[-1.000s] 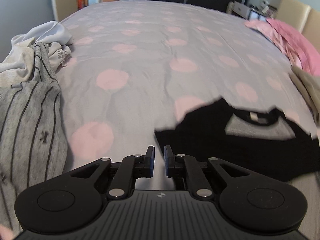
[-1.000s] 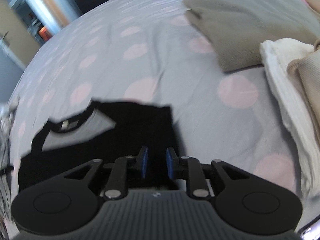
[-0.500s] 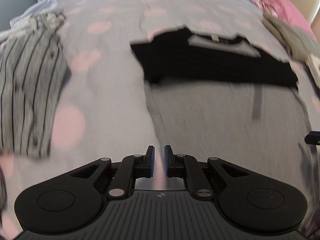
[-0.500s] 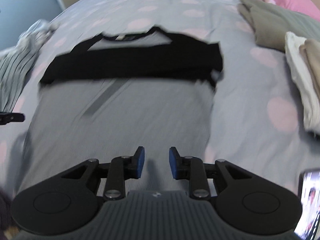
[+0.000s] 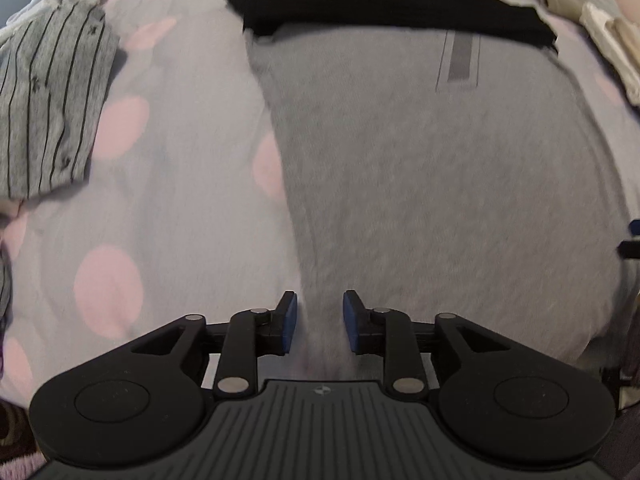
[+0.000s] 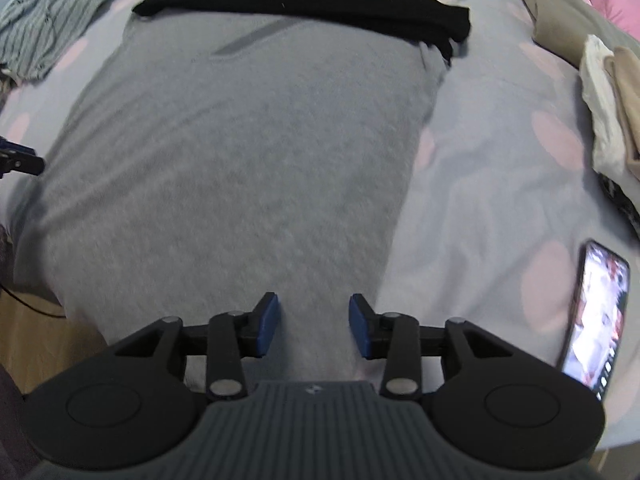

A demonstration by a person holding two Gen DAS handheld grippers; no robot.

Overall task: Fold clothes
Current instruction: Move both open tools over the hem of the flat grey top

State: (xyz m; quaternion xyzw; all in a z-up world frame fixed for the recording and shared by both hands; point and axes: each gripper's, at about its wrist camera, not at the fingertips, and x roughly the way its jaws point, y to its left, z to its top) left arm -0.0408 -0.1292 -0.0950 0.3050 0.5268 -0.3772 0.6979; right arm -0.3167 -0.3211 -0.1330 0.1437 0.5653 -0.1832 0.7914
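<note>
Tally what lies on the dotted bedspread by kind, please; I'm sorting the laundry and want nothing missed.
Spread-out garments: 1, the grey T-shirt with black shoulders and sleeves.
Loose unfolded garments: 1, the grey striped garment.
Stacked folded garments: 3, the olive-grey folded garment, the white folded garment and the beige folded garment.
Phones: 1, the lit black smartphone.
Total: 6.

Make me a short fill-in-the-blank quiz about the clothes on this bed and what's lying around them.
1. The grey T-shirt has ____ sleeves.
2. Beside the shirt, near the right hand-held gripper, lies a ____ with its screen lit.
3. The bedspread is pale grey with pink ____.
4. The garment near the left hand-held gripper is grey with dark ____.

Missing words: black; phone; dots; stripes
</note>
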